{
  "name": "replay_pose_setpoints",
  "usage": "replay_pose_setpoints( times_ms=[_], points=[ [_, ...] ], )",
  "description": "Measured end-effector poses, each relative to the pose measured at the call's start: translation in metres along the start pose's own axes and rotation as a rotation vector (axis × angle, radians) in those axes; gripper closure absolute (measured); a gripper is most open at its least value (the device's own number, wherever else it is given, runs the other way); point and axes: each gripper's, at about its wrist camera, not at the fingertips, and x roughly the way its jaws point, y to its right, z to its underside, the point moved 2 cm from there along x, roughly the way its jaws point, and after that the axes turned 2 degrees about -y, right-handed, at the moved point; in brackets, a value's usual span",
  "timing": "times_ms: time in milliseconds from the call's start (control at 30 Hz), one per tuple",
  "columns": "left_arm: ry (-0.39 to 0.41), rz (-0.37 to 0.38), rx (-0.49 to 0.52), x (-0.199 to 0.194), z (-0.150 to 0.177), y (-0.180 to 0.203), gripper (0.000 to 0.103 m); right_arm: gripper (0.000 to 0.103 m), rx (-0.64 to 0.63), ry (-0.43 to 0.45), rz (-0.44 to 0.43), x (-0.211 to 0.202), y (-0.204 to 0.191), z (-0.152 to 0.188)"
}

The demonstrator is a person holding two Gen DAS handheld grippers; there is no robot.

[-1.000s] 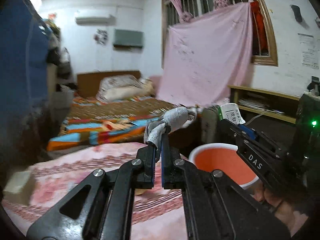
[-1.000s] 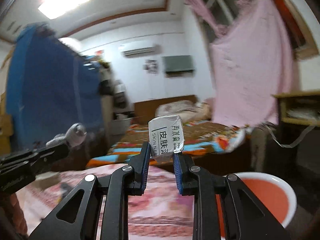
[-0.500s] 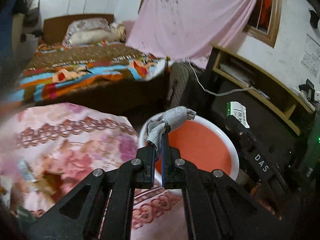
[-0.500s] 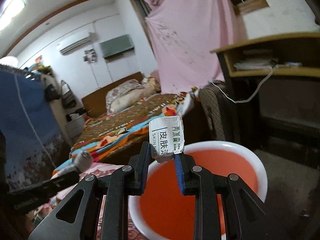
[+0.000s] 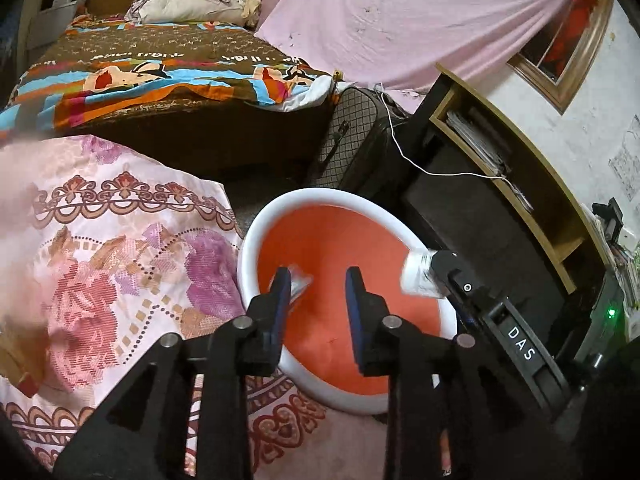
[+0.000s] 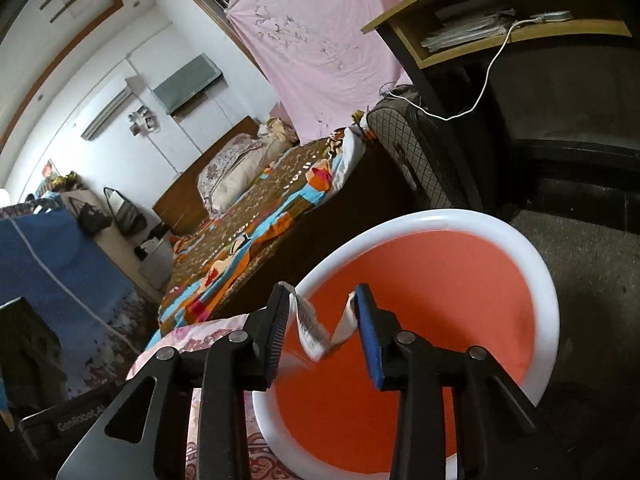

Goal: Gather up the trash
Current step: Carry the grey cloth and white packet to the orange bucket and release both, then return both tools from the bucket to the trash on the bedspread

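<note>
An orange basin with a white rim (image 5: 328, 196) (image 6: 440, 216) sits below both grippers. My left gripper (image 5: 318, 276) hangs over it with its jaws opening. The grey paper wad (image 5: 299, 283) is a blur beside the left finger, loose and dropping. My right gripper (image 6: 322, 292) is over the basin's near side, jaws opening too. The crumpled white carton (image 6: 320, 330) sags between its pads, slipping down. In the left wrist view that carton (image 5: 418, 276) shows at the right gripper's tip, above the basin's right rim.
A pink floral cloth (image 5: 120, 260) covers the surface left of the basin. Behind stand a bed with a colourful blanket (image 5: 160, 72), a quilted suitcase (image 5: 356, 140) and a wooden shelf unit (image 5: 500, 152) with a white cable. Dark floor (image 6: 592, 264) lies to the right.
Both grippers swung down and across from the room view to over the basin. Their jaws have spread apart, and the wad and the carton have come loose.
</note>
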Motion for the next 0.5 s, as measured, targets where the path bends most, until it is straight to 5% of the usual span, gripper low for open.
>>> replay_pose_setpoints(
  times_ms=[133, 300, 367, 433, 500],
  points=[
    [0.050, -0.018, 0.019, -0.016, 0.004, 0.001, 0.082, 0.064, -0.029, 0.017, 0.002, -0.004, -0.006, -0.001],
    [0.197, -0.080, 0.031, -0.052, 0.008, -0.007, 0.061, 0.051, -0.131, 0.085, 0.005, -0.014, -0.026, -0.001],
    [0.225, -0.101, 0.028, -0.060, 0.008, -0.012, 0.055, 0.044, -0.171, 0.104, 0.012, -0.016, -0.034, 0.000],
    [0.255, -0.124, 0.027, -0.071, 0.009, -0.015, 0.052, 0.022, -0.196, 0.129, 0.012, -0.019, -0.040, 0.002],
    [0.288, -0.147, 0.027, -0.081, 0.010, -0.018, 0.046, 0.020, -0.219, 0.163, 0.002, -0.025, -0.046, 0.004]
  ],
)
